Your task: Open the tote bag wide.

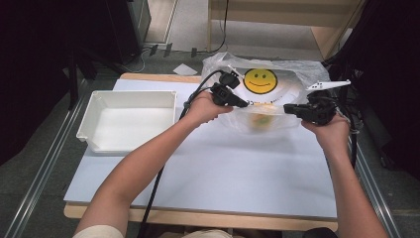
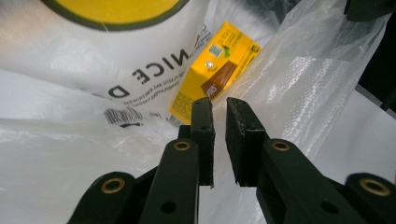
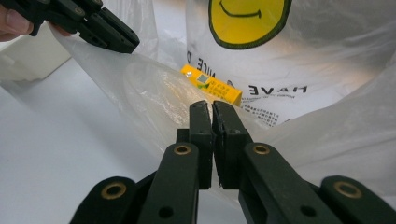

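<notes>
I had the plastic bag [image 1: 277,94] lying on the counter [image 1: 223,163], right of the white tray [image 1: 94,129], its mouth pinched by my left claw [image 1: 243,104] and right claw [image 1: 288,108]. The yellow carton [image 2: 215,70] lay inside; I judged pulling both edges evenly apart would best expose it.

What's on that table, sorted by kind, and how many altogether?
Plastic bag with a smiley face: 1
Yellow carton inside the bag: 1
White tray: 1
Hand-held claw, left claw and right claw, each gripping the bag's edge: 2
Total: 5
</notes>
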A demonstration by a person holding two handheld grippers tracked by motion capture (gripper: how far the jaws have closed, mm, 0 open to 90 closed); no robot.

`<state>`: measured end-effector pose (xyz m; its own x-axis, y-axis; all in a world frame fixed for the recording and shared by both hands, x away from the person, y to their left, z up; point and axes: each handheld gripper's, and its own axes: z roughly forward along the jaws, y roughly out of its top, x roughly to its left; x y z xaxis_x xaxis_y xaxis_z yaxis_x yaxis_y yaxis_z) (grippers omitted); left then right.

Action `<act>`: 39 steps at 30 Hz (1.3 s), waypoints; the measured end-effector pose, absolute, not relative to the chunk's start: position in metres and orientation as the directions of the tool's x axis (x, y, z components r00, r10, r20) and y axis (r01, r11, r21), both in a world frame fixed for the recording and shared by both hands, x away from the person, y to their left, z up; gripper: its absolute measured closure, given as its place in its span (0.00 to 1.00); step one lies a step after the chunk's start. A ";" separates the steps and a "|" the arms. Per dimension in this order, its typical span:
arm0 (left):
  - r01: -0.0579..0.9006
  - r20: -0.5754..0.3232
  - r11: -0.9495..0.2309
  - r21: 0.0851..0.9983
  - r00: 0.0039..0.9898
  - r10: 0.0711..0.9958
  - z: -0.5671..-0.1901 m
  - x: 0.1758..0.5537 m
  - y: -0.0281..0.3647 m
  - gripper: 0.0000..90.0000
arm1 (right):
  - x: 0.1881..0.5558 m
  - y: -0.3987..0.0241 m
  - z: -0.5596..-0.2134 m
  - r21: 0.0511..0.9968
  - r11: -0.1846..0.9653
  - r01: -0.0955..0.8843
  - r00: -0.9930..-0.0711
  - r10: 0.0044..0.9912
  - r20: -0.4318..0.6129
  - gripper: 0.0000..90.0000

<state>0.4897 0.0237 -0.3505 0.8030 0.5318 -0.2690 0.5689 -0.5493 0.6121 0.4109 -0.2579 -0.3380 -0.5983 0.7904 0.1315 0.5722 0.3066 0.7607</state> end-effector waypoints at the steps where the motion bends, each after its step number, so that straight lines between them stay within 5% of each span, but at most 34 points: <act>1: 0.571 -0.271 -0.551 0.608 0.802 0.532 -0.352 0.490 0.023 0.91 | 0.412 -0.258 -0.340 0.759 0.311 0.572 -0.600 0.790 0.128 0.97; 21: 0.607 -0.322 -0.549 0.575 0.784 0.530 -0.385 0.489 0.016 0.90 | 0.442 -0.255 -0.367 0.823 0.166 0.543 -0.480 0.865 0.143 0.96; 27: 0.618 -0.338 -0.546 0.566 0.778 0.530 -0.392 0.489 0.021 0.89 | 0.458 -0.259 -0.388 0.767 0.180 0.616 -0.450 0.880 0.155 0.98; 39: 0.645 -0.401 -0.536 0.545 0.762 0.509 -0.402 0.488 0.028 0.88 | 0.432 -0.263 -0.408 0.735 0.193 0.650 -0.445 0.881 0.162 0.99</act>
<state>0.4877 0.0281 -0.4023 0.7619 0.5088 -0.4007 0.6446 -0.5363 0.5449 0.4324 -0.2626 -0.4084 -0.4453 0.8805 0.1622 0.6500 0.1934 0.7349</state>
